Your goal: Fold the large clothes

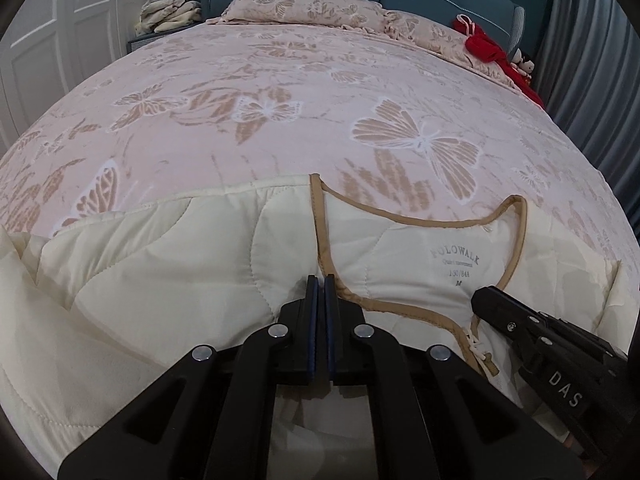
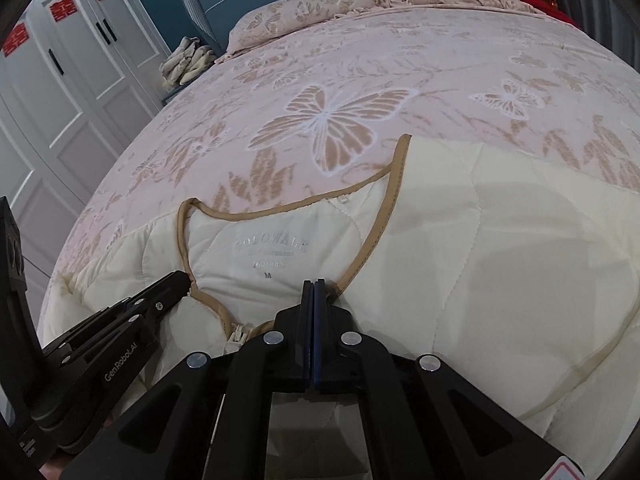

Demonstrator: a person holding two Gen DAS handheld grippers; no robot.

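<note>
**Two claws at the collar**

A cream jacket lies on the bed, at 6 o'clock in both views; the left claw is shut on the tan trim of one collar side, the right claw on the other, likely to pull the front flat for folding; the neck label reads "POLOWALK" and "M"; one claw says "DAS", the other "GenRobot.AI".

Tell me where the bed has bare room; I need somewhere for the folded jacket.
Free: the pink butterfly bedspread between the cream quilted jacket and the matching pillows. Crowded: the red cloth heap by the pillows, the near edge under the jacket.
</note>
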